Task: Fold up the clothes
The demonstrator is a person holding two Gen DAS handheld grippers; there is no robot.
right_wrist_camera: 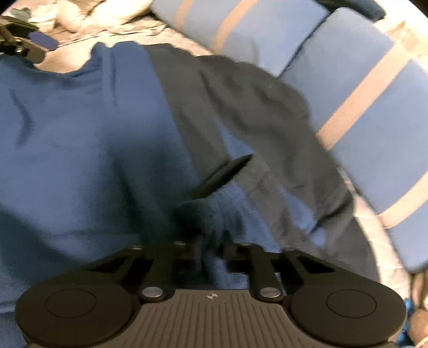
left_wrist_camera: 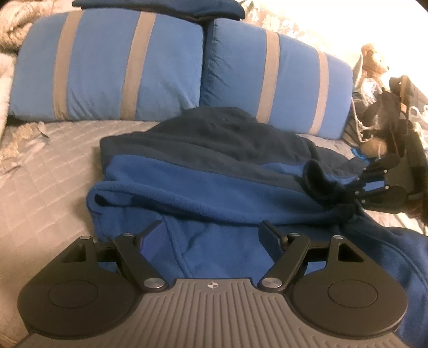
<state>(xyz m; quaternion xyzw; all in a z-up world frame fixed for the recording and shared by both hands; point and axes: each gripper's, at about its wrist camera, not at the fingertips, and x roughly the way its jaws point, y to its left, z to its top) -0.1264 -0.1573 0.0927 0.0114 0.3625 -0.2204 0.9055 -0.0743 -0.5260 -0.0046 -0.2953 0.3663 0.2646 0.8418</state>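
Note:
A blue fleece garment (left_wrist_camera: 203, 182) with a dark navy upper part lies partly folded on the grey quilted bed (left_wrist_camera: 53, 166). My left gripper (left_wrist_camera: 214, 238) is open just above its near blue edge, holding nothing. My right gripper (right_wrist_camera: 214, 241) is shut on a bunched fold of the blue fleece (right_wrist_camera: 107, 133), likely a sleeve end. In the left wrist view the right gripper (left_wrist_camera: 350, 195) comes in from the right, pinching the fleece at the garment's right side. The left gripper (right_wrist_camera: 29, 48) shows at the top left of the right wrist view.
Two blue pillows with tan stripes (left_wrist_camera: 112, 69) (left_wrist_camera: 278, 80) stand against the back, with a dark folded item (left_wrist_camera: 160, 8) on top. A stuffed toy and clutter (left_wrist_camera: 374, 80) sit at the right. A fluffy beige blanket (left_wrist_camera: 8, 34) lies at the left.

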